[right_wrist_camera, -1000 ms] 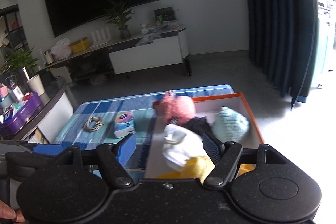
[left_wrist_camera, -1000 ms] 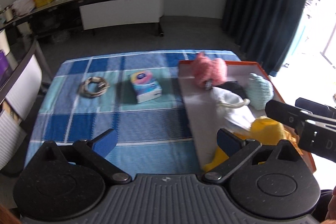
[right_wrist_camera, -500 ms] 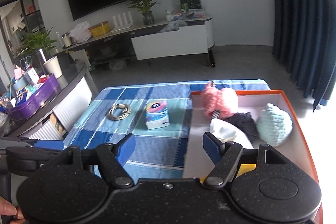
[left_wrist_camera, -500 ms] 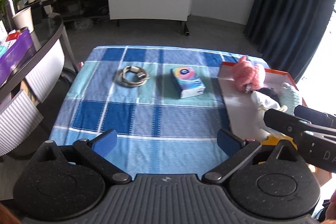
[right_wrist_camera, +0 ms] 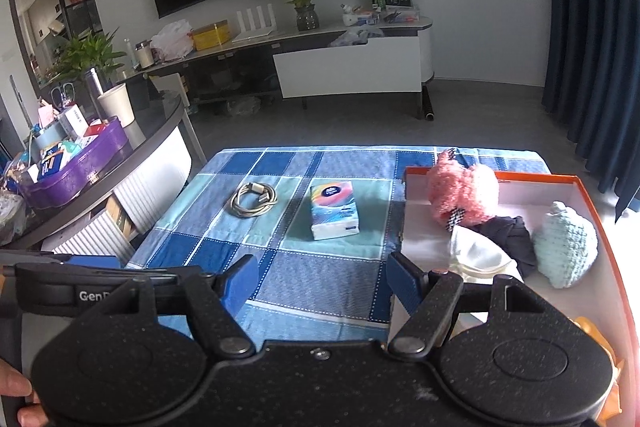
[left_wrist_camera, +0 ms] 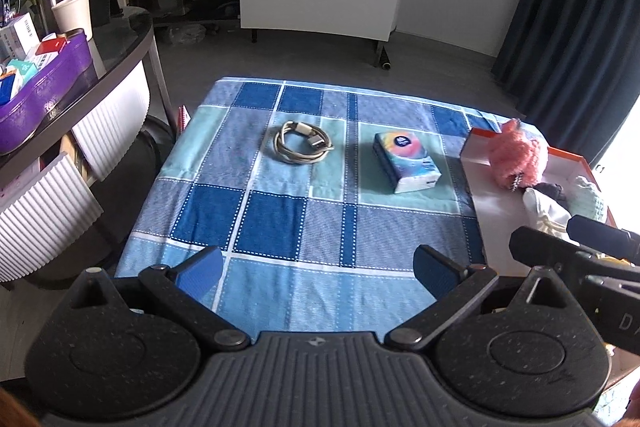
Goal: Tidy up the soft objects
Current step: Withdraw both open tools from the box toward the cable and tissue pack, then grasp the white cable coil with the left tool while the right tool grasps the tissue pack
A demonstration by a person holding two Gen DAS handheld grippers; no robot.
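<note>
Far left, a curved dark side table [right_wrist_camera: 160, 131] carries a purple tray [right_wrist_camera: 76, 163] crammed with small boxes, a white paper cup [right_wrist_camera: 117, 105] and a potted plant [right_wrist_camera: 86, 57] behind it. Next along, the low table wears a blue checked cloth [left_wrist_camera: 304, 211]. On it a coiled pale cable [left_wrist_camera: 301, 147] lies toward the far left part, and just to its right, apart from it, sits a colourful tissue pack [left_wrist_camera: 406, 161] lying flat.

The left gripper [left_wrist_camera: 318, 269] hangs above the near edge of the cloth, its 2 blue pads spread wide with only cloth showing between them. The right gripper [right_wrist_camera: 322, 281] sits beside it, released as well, jaws wide and nothing pinched; its right pad is over the near left corner of the box.

At the right end of the table rests an orange-rimmed box [right_wrist_camera: 600, 211] with a pale floor. Inside, a fluffy pink toy [right_wrist_camera: 464, 191] leans at the far left corner, a white cloth piece [right_wrist_camera: 478, 257] lies in front of it touching a dark bundle [right_wrist_camera: 510, 233], and a knitted mint item [right_wrist_camera: 568, 243] sits to the right. Something yellow [right_wrist_camera: 592, 331] peeks out at the near edge, mostly hidden by the right gripper's body
</note>
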